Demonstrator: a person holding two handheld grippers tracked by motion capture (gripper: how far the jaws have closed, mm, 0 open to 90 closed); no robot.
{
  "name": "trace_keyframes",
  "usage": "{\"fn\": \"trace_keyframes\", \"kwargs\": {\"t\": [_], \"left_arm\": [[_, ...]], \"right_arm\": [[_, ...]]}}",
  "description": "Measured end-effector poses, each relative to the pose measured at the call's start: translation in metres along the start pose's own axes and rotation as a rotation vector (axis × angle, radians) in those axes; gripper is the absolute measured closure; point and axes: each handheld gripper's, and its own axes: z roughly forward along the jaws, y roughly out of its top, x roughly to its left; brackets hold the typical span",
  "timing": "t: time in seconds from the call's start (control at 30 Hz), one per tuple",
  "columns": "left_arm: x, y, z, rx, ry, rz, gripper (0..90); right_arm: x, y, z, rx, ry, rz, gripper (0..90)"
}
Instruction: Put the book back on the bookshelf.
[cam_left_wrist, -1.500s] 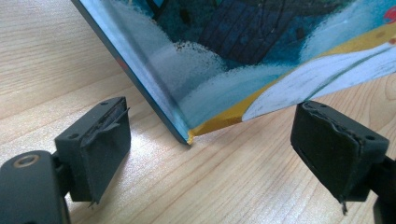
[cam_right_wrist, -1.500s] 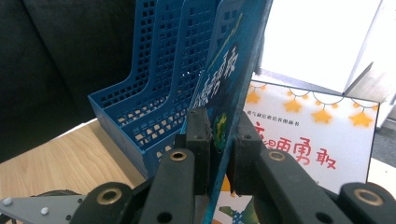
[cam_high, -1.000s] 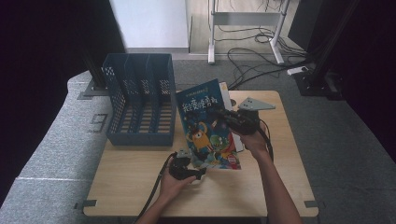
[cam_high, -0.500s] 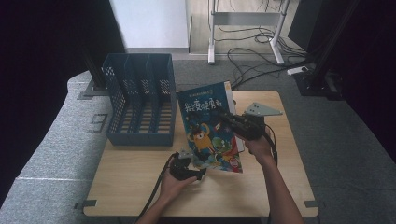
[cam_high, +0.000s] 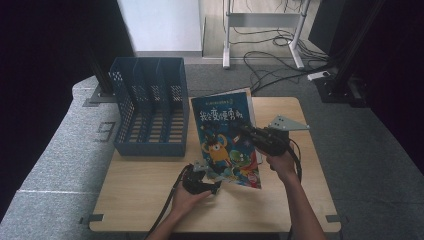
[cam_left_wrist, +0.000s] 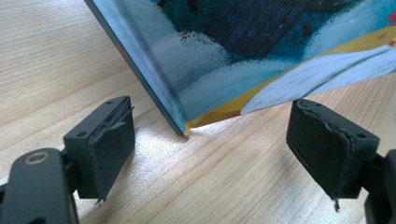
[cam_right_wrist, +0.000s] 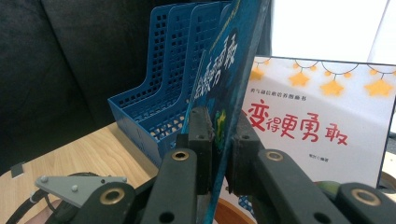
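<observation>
A picture book (cam_high: 222, 135) with a dark blue cartoon cover stands tilted on the wooden table (cam_high: 145, 200), its lower corner resting on the wood. My right gripper (cam_high: 248, 132) is shut on the book's right edge; in the right gripper view the jaws (cam_right_wrist: 219, 126) clamp the thin cover (cam_right_wrist: 233, 70). My left gripper (cam_high: 214, 184) lies low on the table at the book's bottom left corner. Its jaws (cam_left_wrist: 210, 144) stand open on either side of that corner (cam_left_wrist: 261, 56), with the pads apart from it.
A blue perforated file rack (cam_high: 150, 110) with several slots stands at the table's back left, close to the book (cam_right_wrist: 168, 93). A second book (cam_right_wrist: 322, 121) with a white, starred cover and red characters lies flat under the raised one. Cables cross the floor behind the table.
My right gripper has carried the book a little to the right and toward the near edge. The left gripper has stayed put at the book's lower corner.
</observation>
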Motion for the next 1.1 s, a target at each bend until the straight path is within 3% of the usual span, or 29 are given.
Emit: {"fn": "trace_keyframes", "kwargs": {"t": [0.3,0.53,0.73,1.1], "left_arm": [[-0.002,-0.001,0.002,-0.007,0.017,0.017,15.3],[0.003,0.006,0.006,-0.006,0.018,0.002,15.2],[0.005,0.013,0.012,-0.003,0.028,-0.005,15.1],[0.004,0.011,0.010,0.001,0.037,0.006,16.8]], "right_arm": [[0.001,-0.002,-0.004,0.003,-0.002,-0.006,81.7],[0.003,0.001,-0.003,-0.002,-0.032,-0.034,81.7],[0.000,0.002,-0.001,-0.012,-0.027,-0.040,82.0],[0.002,-0.006,-0.010,-0.031,-0.024,-0.040,82.2]]}}
